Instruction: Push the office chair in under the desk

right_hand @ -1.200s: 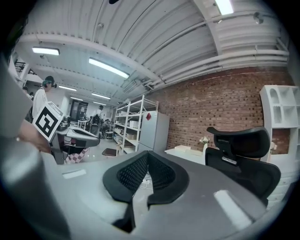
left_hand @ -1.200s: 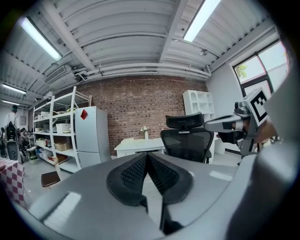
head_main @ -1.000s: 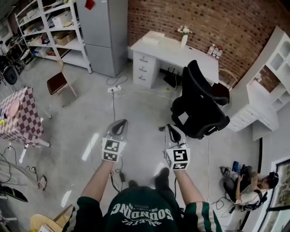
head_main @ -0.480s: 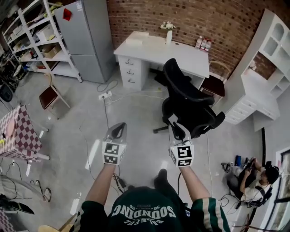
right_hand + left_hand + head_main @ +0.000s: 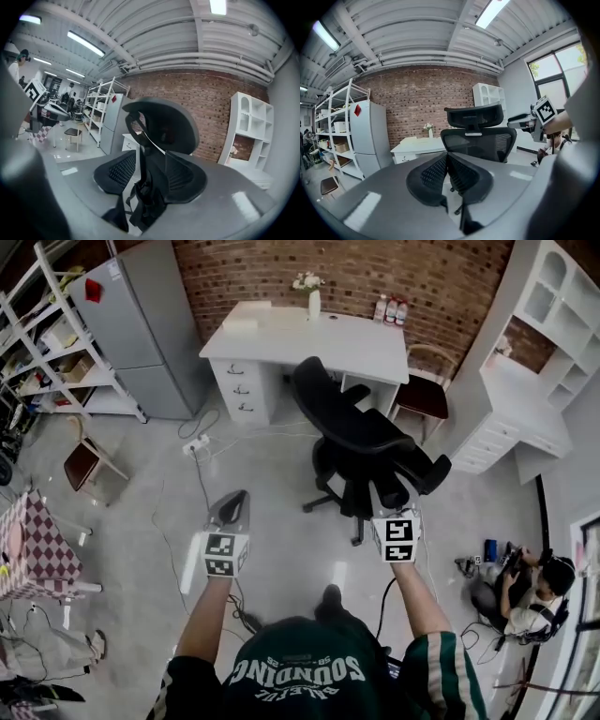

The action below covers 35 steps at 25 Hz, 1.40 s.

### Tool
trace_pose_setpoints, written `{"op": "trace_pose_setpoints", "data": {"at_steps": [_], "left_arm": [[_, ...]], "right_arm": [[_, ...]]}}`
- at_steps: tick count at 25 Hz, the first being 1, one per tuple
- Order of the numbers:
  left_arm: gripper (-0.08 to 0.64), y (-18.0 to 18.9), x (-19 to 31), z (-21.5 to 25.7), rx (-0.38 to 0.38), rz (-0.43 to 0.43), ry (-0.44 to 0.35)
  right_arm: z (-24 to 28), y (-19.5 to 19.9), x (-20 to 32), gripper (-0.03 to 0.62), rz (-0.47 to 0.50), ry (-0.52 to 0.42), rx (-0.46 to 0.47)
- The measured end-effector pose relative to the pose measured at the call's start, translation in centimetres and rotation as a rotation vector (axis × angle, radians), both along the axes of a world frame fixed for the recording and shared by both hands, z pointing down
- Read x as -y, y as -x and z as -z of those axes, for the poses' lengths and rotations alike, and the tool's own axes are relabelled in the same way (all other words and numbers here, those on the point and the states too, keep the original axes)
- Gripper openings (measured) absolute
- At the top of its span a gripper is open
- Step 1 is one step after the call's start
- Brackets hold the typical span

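Observation:
The black office chair [image 5: 361, 442] stands on the grey floor in front of the white desk [image 5: 309, 334], its back turned toward me. My right gripper [image 5: 387, 495] is up against the chair's back near its right armrest. Its jaws are opening, and in the right gripper view a dark part of the chair's back frame [image 5: 161, 124] shows in the gap between the pads, not pressed. My left gripper [image 5: 234, 500] hangs shut and empty over bare floor, left of the chair. The left gripper view has the chair [image 5: 476, 136] ahead, past its closed pads [image 5: 440, 171].
A grey fridge [image 5: 131, 324] and white shelving [image 5: 47, 352] stand at the left, a white cabinet [image 5: 525, 381] at the right. A wooden chair [image 5: 422, 390] sits beside the desk. A power strip [image 5: 197, 442] with cables lies on the floor. A person [image 5: 525, 587] sits at the right.
I have come closer to the chair and desk. The right gripper has reached the chair's back and its jaws have parted. The left gripper has stayed shut.

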<state>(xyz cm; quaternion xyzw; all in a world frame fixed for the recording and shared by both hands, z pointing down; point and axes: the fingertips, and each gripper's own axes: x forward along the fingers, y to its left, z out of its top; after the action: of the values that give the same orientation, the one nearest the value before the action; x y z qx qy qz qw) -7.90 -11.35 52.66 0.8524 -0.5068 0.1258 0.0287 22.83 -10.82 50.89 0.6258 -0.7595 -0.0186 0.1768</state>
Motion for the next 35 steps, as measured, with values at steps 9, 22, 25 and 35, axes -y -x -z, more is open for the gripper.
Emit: {"op": "trace_pose_setpoints", "data": {"at_steps": [9,22,25,35], "left_arm": [[0.008,-3.7,2.4,-1.1,-0.025,-0.028,0.052],[0.008,-6.1,3.2,-2.2,-0.02,-0.012,0.074],[0.008,-5.9,3.5,-2.2,-0.021,0.006,0.078],[0.008,-7.5,4.5,-2.3,-0.03,0.027,0.08]], "right_arm": [[-2.2,-7.6,1.4,0.226,-0.102,0.074,-0.026],[-7.8,-12.0,3.3,0.267,-0.132,0.183,-0.205],[-7.9,-12.3,3.4,0.255,-0.121,0.181,-0.228],[-7.9,-13.6,2.6,0.235,-0.052,0.155,-0.254]]}}
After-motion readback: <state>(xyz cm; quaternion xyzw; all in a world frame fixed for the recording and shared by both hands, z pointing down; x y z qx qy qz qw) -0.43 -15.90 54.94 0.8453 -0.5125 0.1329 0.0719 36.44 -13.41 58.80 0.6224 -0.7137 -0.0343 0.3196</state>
